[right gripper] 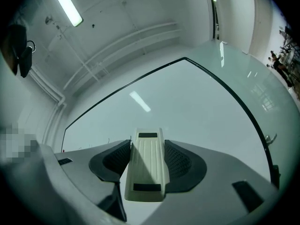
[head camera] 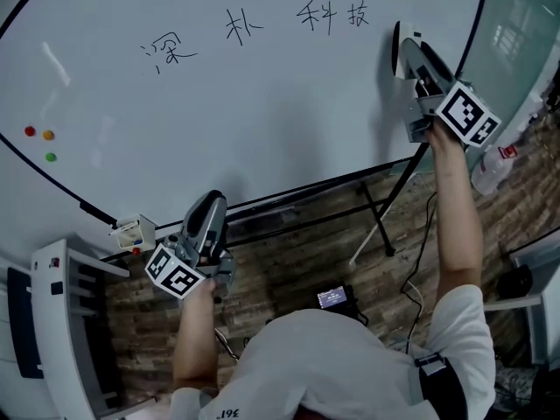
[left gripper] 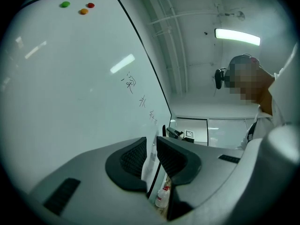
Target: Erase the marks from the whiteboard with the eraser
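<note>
Where the eraser (right gripper: pixel 146 165) sits: between the jaws of the right hand-held gripper (head camera: pixel 413 59), which are closed against its two long sides, its ribbed white back facing that gripper's camera.
Right hand-held gripper: raised at the whiteboard (head camera: pixel 262 121), near its right edge and just right of the last written character; whether the eraser touches the surface cannot be told.
Left hand-held gripper (head camera: pixel 210 210): held low, in front of the board's bottom edge, well apart from the right one; its jaws stand a narrow gap apart with nothing between them.
Marks (head camera: pixel 254 29): black handwritten characters in a row across the upper part of the board, all unsmudged.
Magnets (head camera: pixel 39 140): red, orange and green dots, clustered at the board's left side, far from the writing.
Small box (head camera: pixel 133 232): at the board's lower rail, just left of the left hand-held gripper.
Floor (head camera: pixel 289 269): wood-patterned planks below the board.
</note>
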Available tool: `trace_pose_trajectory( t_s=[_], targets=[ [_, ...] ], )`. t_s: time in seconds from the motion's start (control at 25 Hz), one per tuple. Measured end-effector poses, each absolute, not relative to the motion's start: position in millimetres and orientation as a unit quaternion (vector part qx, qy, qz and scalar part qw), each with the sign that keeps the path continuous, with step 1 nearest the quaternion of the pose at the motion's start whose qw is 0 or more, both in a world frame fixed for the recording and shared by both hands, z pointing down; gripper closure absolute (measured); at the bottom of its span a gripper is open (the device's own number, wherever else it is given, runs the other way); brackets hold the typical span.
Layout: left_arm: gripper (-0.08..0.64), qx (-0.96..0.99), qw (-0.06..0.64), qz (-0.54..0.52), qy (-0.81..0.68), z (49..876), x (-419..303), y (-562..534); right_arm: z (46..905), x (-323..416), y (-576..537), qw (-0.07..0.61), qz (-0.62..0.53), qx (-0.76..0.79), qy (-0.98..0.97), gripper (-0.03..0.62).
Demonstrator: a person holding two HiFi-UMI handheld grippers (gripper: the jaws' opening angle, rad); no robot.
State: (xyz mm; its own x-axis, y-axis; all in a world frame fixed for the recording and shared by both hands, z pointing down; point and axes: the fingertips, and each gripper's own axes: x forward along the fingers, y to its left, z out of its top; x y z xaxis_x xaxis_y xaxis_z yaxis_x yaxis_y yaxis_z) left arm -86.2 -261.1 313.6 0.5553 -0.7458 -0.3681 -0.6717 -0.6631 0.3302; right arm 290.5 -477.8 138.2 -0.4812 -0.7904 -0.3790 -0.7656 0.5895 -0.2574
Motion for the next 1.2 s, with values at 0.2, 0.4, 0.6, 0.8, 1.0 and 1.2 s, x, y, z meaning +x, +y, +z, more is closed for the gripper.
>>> trace_pose_trajectory(
  t_s=[0.2,0.4,0.6,0.8,1.0,1.2],
  targets=[
    [0.504,0.881,0.074,-0.241,-0.401,312,-86,-264,109,295,-489,0.228,0.015,-0.472,0.852,0.348],
    [0.503,0.881,0.076,-0.236,-0.402,312,-86,-264,81,298,-503,0.215,0.085,-0.519,0.823,0.348],
    [0.504,0.881,0.077,-0.234,-0.403,315,-85,-260,85,288,-520,0.175,0.129,-0.555,0.803,0.348],
    [0.504,0.879,0.080,-0.235,-0.406,319,-90,-256,84,287,-520,0.167,0.135,-0.568,0.794,0.348],
    [0.504,0.880,0.082,-0.237,-0.404,321,-91,-254,87,286,-522,0.170,0.119,-0.579,0.789,0.348],
    [0.504,0.880,0.088,-0.240,-0.401,324,-94,-252,89,282,-522,0.178,0.101,-0.586,0.784,0.348]
  ],
)
